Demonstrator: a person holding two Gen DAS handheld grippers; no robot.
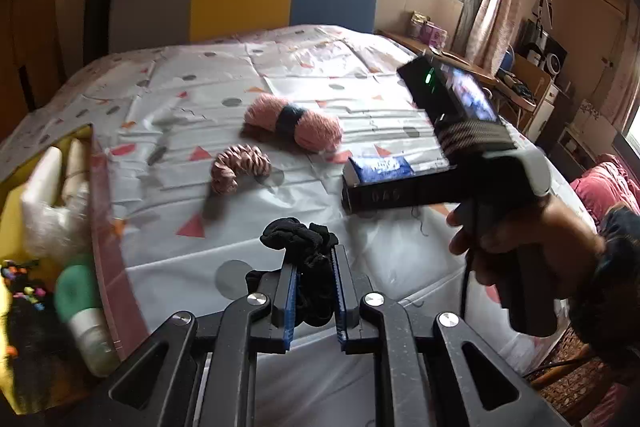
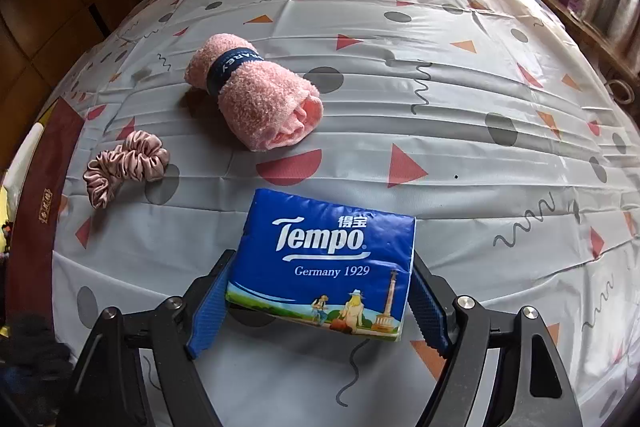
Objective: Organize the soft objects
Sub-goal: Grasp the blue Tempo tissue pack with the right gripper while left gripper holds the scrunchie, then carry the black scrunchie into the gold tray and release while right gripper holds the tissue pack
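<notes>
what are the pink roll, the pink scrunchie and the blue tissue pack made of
Pink rolled towel: looks like fluffy terry or microfibre with a nubby matte pile, bound by a dark band.
Pink scrunchie: satin-like fabric, going by the glossy highlights on its gathers.
Tempo tissue pack: thin printed plastic film, shiny and slightly puffed.

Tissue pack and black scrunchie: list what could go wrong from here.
1. The right gripper pinches only the near end of the tissue pack; the soft pack may sag or slip.
2. The black scrunchie bulges past the left gripper and could snag the box rim.
</notes>
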